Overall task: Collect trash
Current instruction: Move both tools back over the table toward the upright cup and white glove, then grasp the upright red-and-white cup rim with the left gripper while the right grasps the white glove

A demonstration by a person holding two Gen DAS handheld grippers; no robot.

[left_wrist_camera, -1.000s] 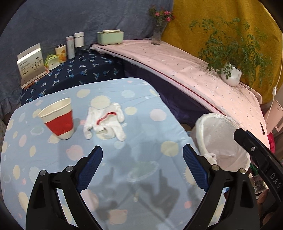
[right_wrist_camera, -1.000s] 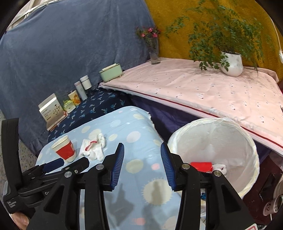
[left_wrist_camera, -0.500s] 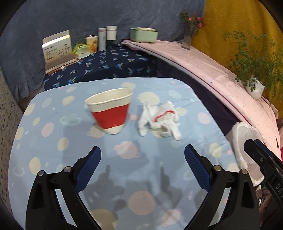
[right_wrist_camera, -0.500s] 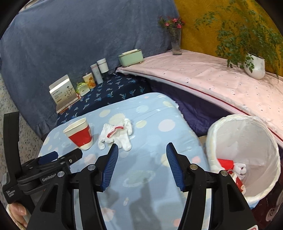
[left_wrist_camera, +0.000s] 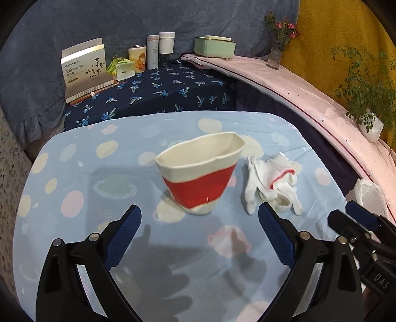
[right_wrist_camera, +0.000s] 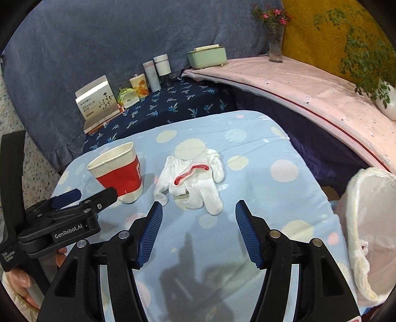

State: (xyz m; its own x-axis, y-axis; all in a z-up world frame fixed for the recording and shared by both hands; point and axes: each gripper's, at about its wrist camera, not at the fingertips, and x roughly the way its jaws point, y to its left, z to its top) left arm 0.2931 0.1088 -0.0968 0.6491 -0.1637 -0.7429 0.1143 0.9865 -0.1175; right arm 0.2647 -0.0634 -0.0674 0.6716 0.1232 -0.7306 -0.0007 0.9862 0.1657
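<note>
Blue-grey drape (left_wrist_camera: pixel 123 22) covers the back wall, mustard-yellow fabric (left_wrist_camera: pixel 334 27) on the right side. Table with light-blue spotted cloth (left_wrist_camera: pixel 74 188) in front, lower surface with navy palm-print cloth (left_wrist_camera: pixel 158 91) behind it, long pink-covered counter (right_wrist_camera: pixel 309 84) on the right. Speckled terrazzo floor (left_wrist_camera: pixel 10 158) at left; overhead light casts soft shadows on the cloth.

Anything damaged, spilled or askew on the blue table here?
Yes: the paper cup stands upright but its rim is squashed out of round, with creased corners. Beside it, the white gloves lie crumpled in a heap. Nothing looks spilled.
</note>
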